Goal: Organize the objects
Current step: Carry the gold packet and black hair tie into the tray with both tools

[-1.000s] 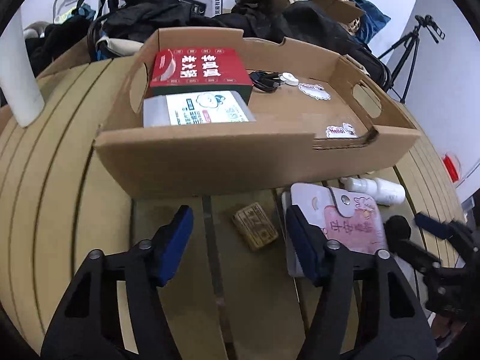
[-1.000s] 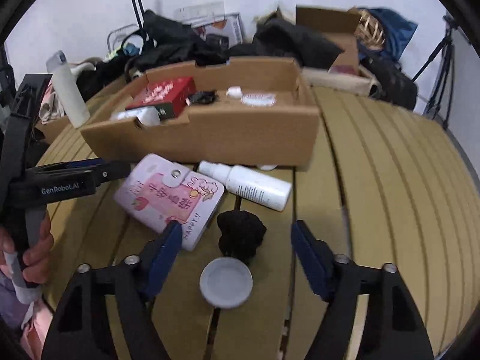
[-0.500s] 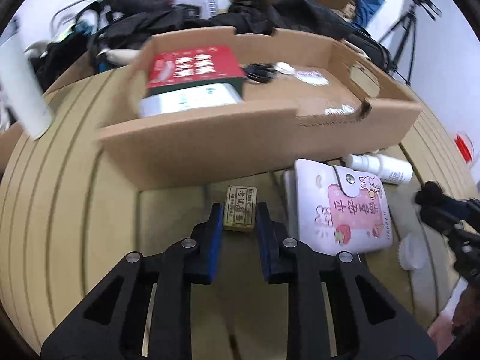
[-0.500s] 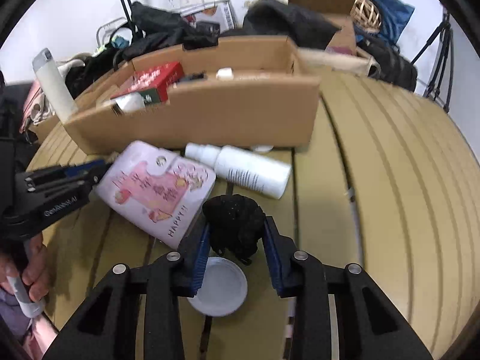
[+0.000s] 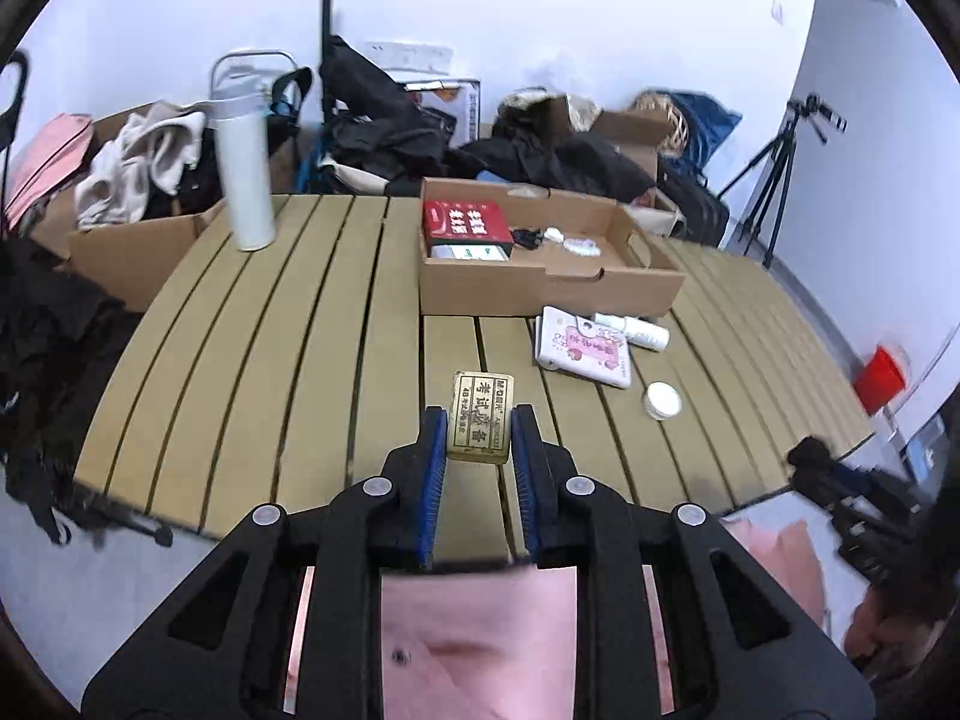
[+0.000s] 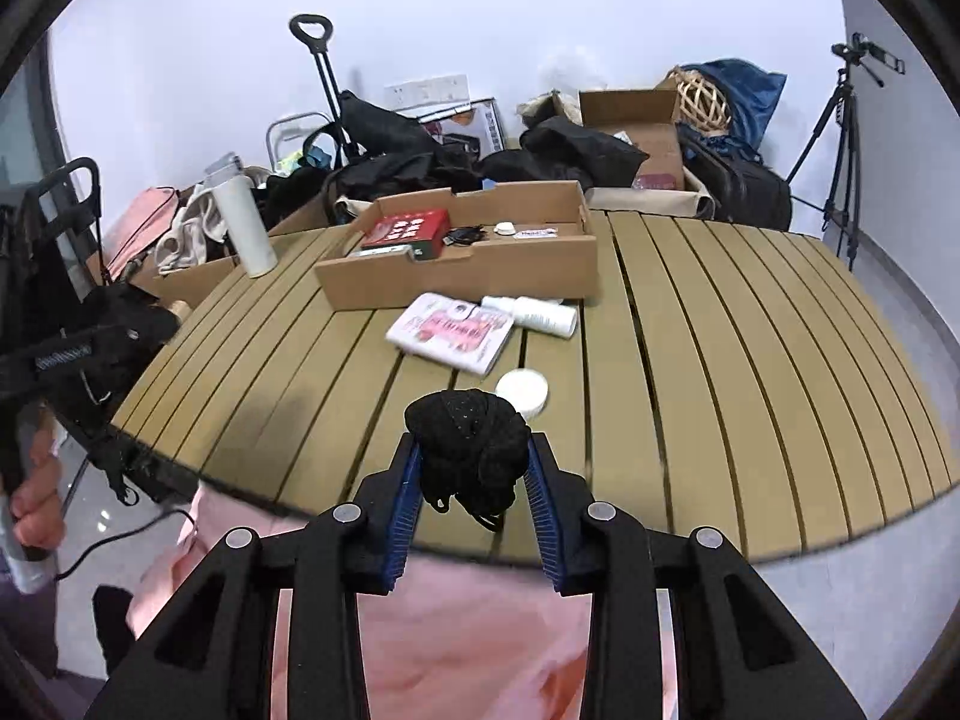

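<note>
My left gripper (image 5: 478,432) is shut on a small gold box (image 5: 480,414) with Chinese print and holds it up above the slatted table's (image 5: 288,360) near edge. My right gripper (image 6: 471,462) is shut on a black mesh scrunchie (image 6: 468,438), also lifted over the near edge. The cardboard tray (image 5: 549,291) (image 6: 468,276) stands at the far middle and holds a red box (image 5: 465,221), a white pack and small items. In front of it lie a pink-and-white pouch (image 5: 582,347) (image 6: 453,333), a white spray bottle (image 5: 633,329) (image 6: 534,313) and a round white lid (image 5: 662,401) (image 6: 523,390).
A tall white flask (image 5: 243,174) (image 6: 247,228) stands on the table's far left. Bags, clothes and boxes are piled behind the table. A tripod (image 6: 840,138) stands at the right. A red bin (image 5: 879,377) sits on the floor. My pink-clothed lap is below both grippers.
Both grippers closed on their items, the gold box and the black scrunchie, then lifted and pulled back toward me, so the tray and table now look much farther off.
</note>
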`<state>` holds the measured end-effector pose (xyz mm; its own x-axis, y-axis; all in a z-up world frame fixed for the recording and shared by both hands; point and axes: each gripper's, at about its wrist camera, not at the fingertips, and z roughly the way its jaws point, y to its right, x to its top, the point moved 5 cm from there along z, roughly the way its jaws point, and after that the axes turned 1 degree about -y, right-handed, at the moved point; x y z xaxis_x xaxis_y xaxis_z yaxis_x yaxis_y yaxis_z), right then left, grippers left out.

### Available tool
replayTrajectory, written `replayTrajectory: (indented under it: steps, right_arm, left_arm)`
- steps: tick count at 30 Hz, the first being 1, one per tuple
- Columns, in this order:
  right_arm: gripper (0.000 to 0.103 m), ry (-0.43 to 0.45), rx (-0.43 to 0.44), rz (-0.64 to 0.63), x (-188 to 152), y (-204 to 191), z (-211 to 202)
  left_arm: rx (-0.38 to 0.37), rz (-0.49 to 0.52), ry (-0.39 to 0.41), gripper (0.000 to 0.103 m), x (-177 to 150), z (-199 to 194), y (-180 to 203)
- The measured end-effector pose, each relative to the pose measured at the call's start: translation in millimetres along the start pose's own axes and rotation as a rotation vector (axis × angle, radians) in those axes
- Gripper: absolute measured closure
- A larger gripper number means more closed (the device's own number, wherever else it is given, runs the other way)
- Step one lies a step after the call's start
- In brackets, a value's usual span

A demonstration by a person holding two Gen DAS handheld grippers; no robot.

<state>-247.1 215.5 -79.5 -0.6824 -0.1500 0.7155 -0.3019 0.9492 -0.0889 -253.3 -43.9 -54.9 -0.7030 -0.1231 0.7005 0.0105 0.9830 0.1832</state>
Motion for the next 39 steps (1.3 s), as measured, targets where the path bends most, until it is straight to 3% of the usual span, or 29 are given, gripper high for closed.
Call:
replayTrajectory:
  steps: [9,14,18,20,25,30,32,34,39]
  right_arm:
    - [0.066,0.064,0.015,-0.021,11,-25,-26]
    - [0.066,0.090,0.021,-0.012,32,-18,-30]
    - [0.066,0.106,0.045,-0.021,69,-2,-20]
    - [0.066,0.105,0.052,-0.027,94,7,-7]
    - [0.066,0.057,0.076,-0.056,159,26,42]
    - [0.066,-0.068,0.113,-0.001,237,54,143]
    - [0.066,-0.127,0.070,-0.014,261,64,197]
    - [0.066,-0.173,0.024,-0.013,270,73,239]
    - [0.065,-0.271,-0.063,-0.002,280,94,327]
  left_arm:
    - [-0.052,-0.034,0.080,0.085,2,-41,-1]
    - [-0.098,-0.017,0.074,0.085,24,-26,9]
    - [-0.172,-0.023,0.013,0.085,57,7,19]
    - [-0.175,-0.003,-0.004,0.085,79,28,29]
    - [-0.271,-0.030,-0.098,0.085,141,101,56]
    - [-0.326,-0.124,-0.268,0.085,196,214,72]
    - [-0.308,-0.135,-0.307,0.085,215,266,73]
    - [-0.229,-0.133,-0.337,0.085,226,315,70]
    - [-0.207,-0.156,-0.448,0.085,214,395,80]
